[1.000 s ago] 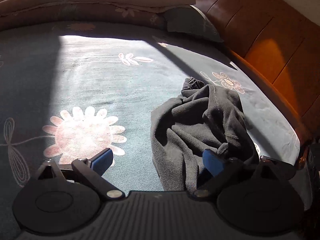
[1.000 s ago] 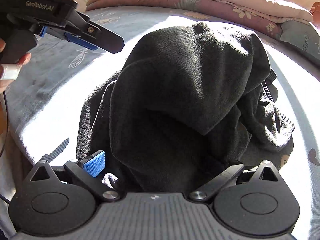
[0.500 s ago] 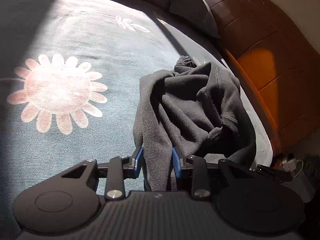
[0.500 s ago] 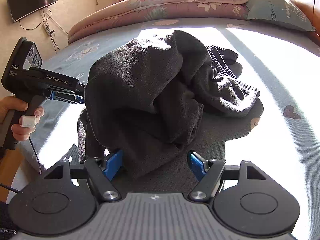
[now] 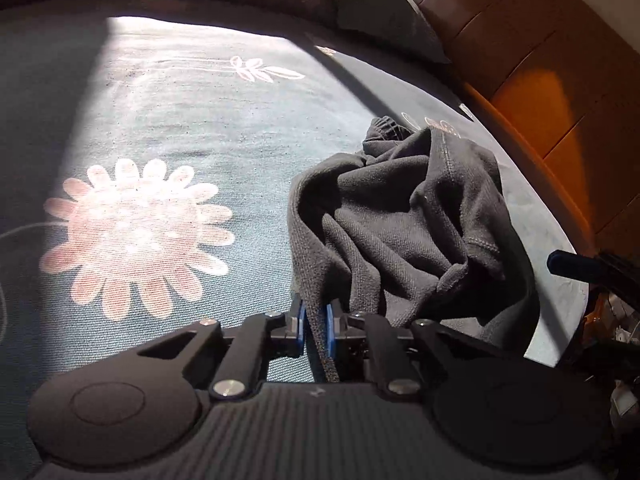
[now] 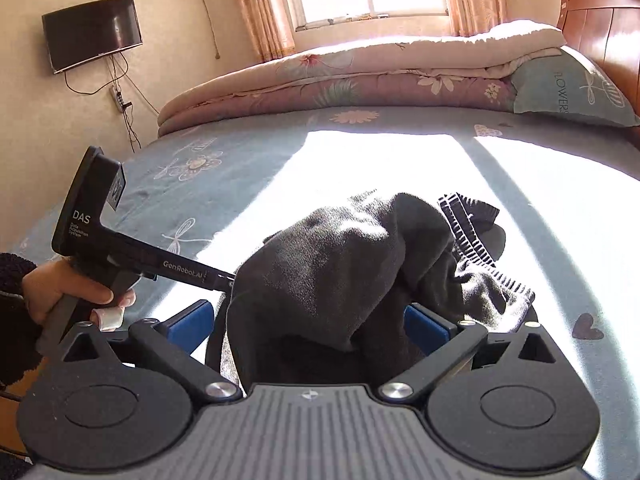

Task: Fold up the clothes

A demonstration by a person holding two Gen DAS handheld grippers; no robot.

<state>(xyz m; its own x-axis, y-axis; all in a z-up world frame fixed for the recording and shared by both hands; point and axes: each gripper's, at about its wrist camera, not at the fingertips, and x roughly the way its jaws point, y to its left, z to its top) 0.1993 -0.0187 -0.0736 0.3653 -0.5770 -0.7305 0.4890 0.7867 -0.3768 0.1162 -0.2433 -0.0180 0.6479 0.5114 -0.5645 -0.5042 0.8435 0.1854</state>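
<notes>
Since our left gripper [image 5: 315, 328] has just been closing and now pinches one thin edge of the dark sweater [image 5: 404, 236], we're hanging a whole bunched heap on a tiny bite. It sits crumpled on the bed [image 5: 180, 128] near the headboard [image 5: 560, 92]. Our right gripper [image 6: 310, 322] just reopened and stands wide around the cloth, pads not pressing. If we lift now, the edge probably slips out, or the sweater drags up tangled instead of spreading flat.
</notes>
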